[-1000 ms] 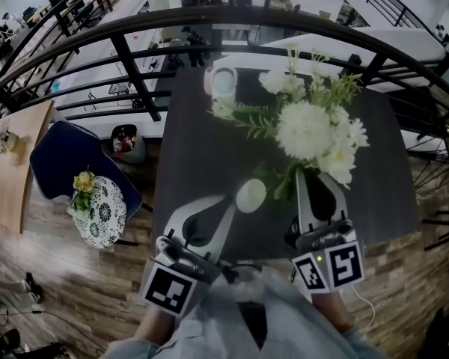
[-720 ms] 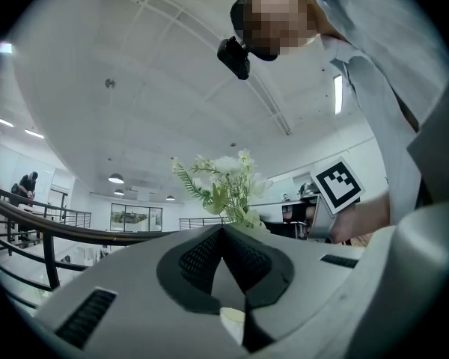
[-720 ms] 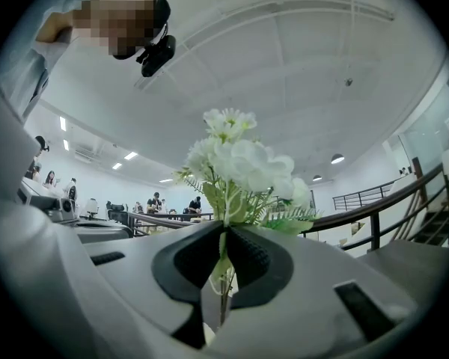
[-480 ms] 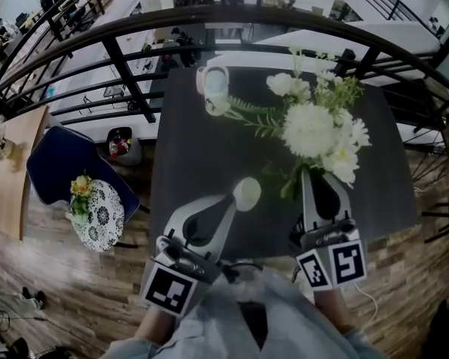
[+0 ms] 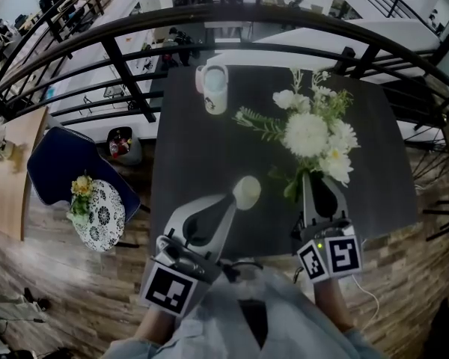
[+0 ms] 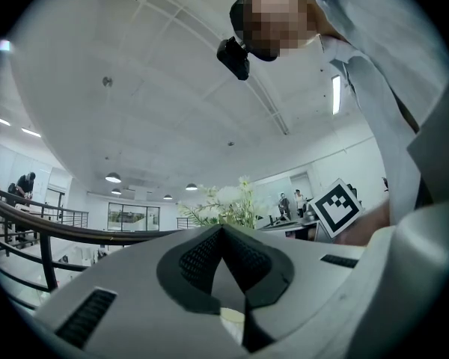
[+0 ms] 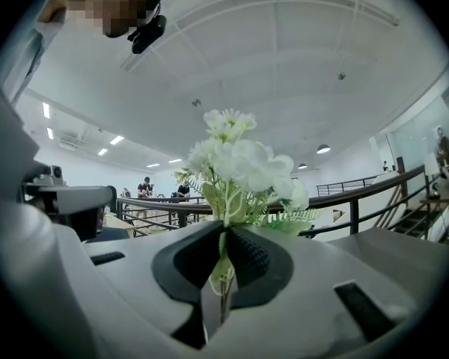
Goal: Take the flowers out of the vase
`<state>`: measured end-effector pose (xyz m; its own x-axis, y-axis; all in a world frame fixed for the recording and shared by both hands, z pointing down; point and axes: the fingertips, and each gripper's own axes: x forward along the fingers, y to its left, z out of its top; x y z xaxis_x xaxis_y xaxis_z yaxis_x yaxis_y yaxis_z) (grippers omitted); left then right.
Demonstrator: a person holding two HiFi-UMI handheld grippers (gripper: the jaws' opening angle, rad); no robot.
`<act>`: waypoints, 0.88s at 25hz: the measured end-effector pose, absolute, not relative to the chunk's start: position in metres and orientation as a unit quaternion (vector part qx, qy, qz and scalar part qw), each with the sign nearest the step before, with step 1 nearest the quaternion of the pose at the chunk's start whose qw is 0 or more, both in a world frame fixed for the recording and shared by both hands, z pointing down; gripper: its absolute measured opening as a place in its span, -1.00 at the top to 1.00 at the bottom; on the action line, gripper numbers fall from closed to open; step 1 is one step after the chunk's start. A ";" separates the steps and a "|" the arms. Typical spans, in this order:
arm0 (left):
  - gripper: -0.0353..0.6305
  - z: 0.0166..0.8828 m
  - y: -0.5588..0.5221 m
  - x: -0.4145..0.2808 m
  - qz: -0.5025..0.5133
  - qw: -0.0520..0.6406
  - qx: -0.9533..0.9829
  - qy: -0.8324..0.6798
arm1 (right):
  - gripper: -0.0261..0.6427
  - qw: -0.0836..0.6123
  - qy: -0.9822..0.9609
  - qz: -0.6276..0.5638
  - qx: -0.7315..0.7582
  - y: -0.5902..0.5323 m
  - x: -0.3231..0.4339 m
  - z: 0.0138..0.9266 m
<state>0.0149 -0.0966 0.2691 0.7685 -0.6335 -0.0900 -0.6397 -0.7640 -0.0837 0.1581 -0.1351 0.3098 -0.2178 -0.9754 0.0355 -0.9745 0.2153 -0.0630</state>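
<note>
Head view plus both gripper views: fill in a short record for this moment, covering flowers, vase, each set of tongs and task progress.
flowers: white bunch with greenery, clear of the vase
vase: small, pale, no stems in it, on the dark table
right tongs: shut on the flowers' stems
left tongs: shut, tip at the vase, a pale piece of it between them
mug: far side of table, apart from everything
progress: flowers already out
</note>
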 end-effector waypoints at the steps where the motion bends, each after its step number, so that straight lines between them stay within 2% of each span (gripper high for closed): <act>1: 0.90 0.270 -0.096 0.014 0.028 0.055 -0.939 0.340 | 0.85 0.003 0.778 -0.040 -0.627 -0.135 0.159 0.316; 22: 0.90 0.265 -0.094 0.019 0.020 0.054 -0.936 0.346 | 0.85 -0.060 0.745 -0.154 -0.647 -0.135 0.190 0.416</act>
